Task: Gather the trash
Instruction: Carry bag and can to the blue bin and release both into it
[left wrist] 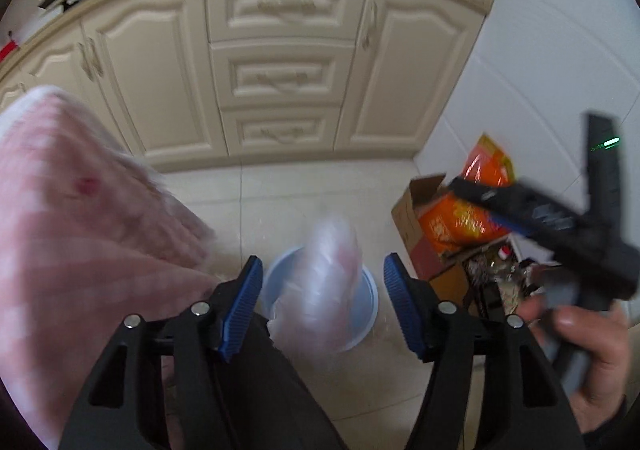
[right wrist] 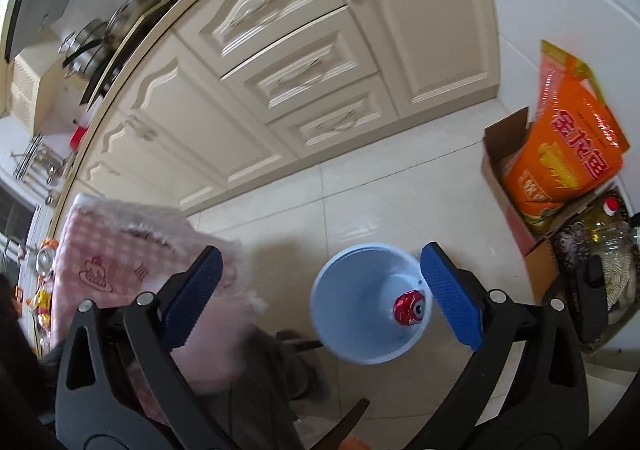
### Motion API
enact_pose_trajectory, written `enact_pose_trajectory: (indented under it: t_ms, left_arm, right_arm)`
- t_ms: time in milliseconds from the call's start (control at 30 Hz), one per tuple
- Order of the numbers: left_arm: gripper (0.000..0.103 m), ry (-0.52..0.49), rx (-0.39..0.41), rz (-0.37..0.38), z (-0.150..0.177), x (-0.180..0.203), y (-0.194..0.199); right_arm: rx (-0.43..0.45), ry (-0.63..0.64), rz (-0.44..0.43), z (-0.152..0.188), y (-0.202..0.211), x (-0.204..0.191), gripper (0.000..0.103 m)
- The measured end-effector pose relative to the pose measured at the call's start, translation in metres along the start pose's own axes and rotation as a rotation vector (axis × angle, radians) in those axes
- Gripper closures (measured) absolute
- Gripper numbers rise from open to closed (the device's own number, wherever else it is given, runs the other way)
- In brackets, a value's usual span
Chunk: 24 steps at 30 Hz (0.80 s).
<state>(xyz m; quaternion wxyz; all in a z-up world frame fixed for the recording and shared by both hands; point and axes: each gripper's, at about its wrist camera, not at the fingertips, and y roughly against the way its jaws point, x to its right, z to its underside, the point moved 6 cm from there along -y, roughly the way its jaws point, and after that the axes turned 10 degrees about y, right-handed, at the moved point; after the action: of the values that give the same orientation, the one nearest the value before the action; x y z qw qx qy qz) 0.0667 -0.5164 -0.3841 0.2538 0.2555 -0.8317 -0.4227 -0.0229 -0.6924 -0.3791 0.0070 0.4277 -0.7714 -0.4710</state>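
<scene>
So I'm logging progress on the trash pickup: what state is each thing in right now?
Light blue plastic bin: upright on the floor, unlidded.
Crushed red can: lying at the bin's bottom.
Clear crumpled plastic bag: blurred, over the bin between the left tongs' pads, touching neither.
Left tongs: open.
Right tongs: open, empty.
Brown cardboard box: flaps open, orange packet sticking out.
Cream cabinet drawers: shut.

Home kitchen, cream cabinets (left wrist: 280, 61), pots (right wrist: 100, 37) on hob, tiled floor (right wrist: 360, 201)
</scene>
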Motion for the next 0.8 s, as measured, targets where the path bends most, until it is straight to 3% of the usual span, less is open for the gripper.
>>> enact_pose_trajectory:
  t_ms: [233, 300, 367, 433, 567, 800]
  left_arm:
    - [0.041, 0.019, -0.178, -0.011, 0.008, 0.0, -0.096]
    - [0.034, 0.039, -0.21, -0.026, 0.01, -0.003, -0.104]
    - [0.017, 0.034, -0.188, -0.031, 0.009, -0.002, -0.099]
    - [0.009, 0.01, -0.161, -0.055, 0.008, -0.002, -0.09]
    - [0.009, 0.005, -0.118, -0.036, 0.003, 0.002, -0.063]
    - [0.009, 0.015, 0.056, 0.018, -0.021, 0.007, 0.028]
  right_arm:
    - [-0.006, -0.048, 0.007, 0.005, -0.005, 0.027, 0.006]
    - [-0.015, -0.054, 0.009, 0.006, -0.008, 0.031, 0.006]
    - [-0.019, -0.059, 0.014, 0.008, -0.009, 0.033, 0.006]
    - [-0.019, -0.062, 0.009, 0.009, -0.009, 0.032, 0.006]
    - [-0.005, -0.04, -0.004, 0.004, -0.003, 0.015, 0.006]
    - [0.095, 0.038, -0.058, -0.024, 0.036, -0.045, 0.006]
